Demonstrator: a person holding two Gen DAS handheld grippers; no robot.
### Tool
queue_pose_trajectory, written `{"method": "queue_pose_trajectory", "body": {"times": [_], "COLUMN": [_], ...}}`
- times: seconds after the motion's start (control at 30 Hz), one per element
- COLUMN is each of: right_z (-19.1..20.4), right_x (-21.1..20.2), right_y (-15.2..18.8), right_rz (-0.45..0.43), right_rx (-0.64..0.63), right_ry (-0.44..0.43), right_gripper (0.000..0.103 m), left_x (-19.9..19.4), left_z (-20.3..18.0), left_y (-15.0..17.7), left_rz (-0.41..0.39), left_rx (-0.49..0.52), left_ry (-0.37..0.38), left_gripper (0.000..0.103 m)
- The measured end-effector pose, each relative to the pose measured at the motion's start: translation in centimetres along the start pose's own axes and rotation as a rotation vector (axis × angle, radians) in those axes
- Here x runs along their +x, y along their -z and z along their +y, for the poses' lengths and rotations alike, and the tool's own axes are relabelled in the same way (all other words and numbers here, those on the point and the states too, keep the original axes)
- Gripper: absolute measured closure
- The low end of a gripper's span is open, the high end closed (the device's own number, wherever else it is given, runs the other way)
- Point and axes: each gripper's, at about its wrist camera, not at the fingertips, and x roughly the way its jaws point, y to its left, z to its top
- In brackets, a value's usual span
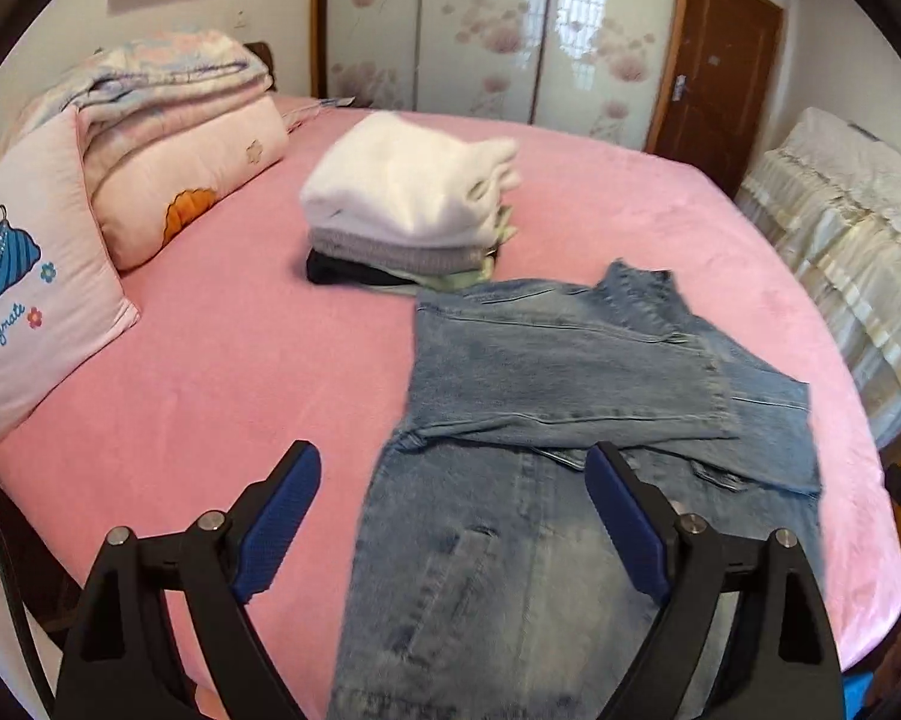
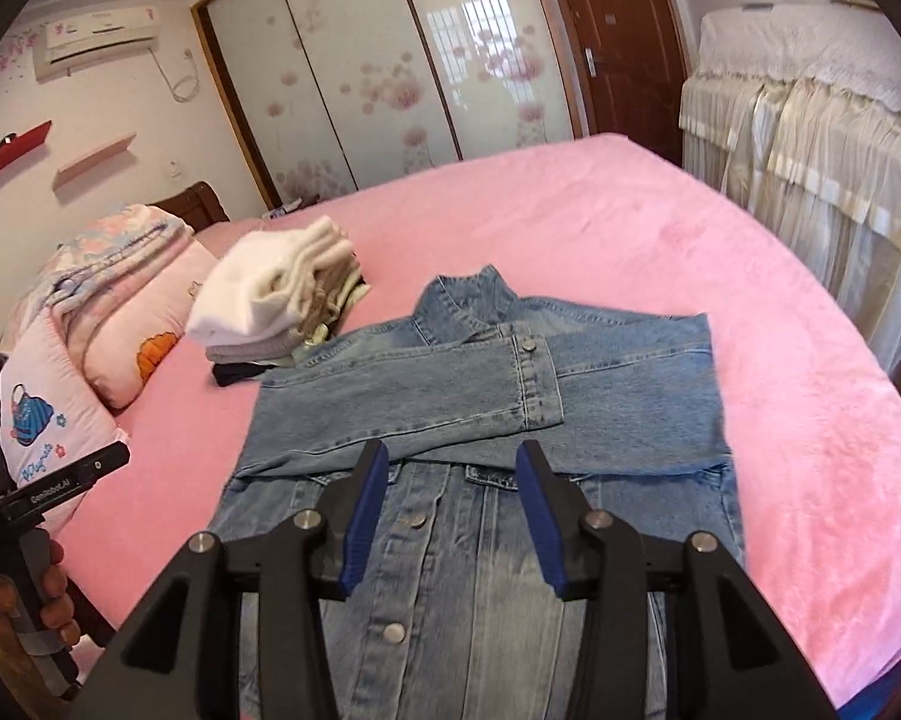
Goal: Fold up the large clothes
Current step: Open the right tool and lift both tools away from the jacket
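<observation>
The denim jacket (image 2: 480, 408) is lying flat on the pink bed (image 2: 720, 252), both sleeves folded across the chest. Left gripper (image 1: 453, 516) is spread wide with nothing in it, right gripper (image 2: 450, 516) is partly open and empty too. Folded clothes stack (image 2: 270, 294) sits at about 10 o'clock from the jacket, pillows (image 1: 48, 276) further left.

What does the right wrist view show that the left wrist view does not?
Only the right wrist view: the air conditioner, the jacket's buttoned front and cuff, the person's hand on the left gripper's handle, and the right gripper, open.

Only the left wrist view: the left gripper, open wide above the bed.

Both: the denim jacket, sleeves folded across, the folded pile, pillows, pink bed, wardrobe and door.
</observation>
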Motion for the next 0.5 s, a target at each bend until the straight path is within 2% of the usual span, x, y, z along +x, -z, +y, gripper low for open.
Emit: {"method": "queue_pose_trajectory", "body": {"times": [0.17,0.5], "right_z": [0.9,1.2], "right_x": [-2.7,-7.1], "right_y": [1.6,5.7], "right_rz": [-0.006,-0.038], "right_rx": [-0.017,-0.043], "right_ry": [-0.008,0.016], "right_gripper": [0.058,0.058], "left_x": [-4.3,-7.5], "left_z": [-1.0,-1.2], "left_y": [2.2,6.9], "left_rz": [-0.036,-0.036], "left_rx": [0.027,0.074], "left_ry": [0.03,0.074], "left_gripper": [0.009,0.009]}}
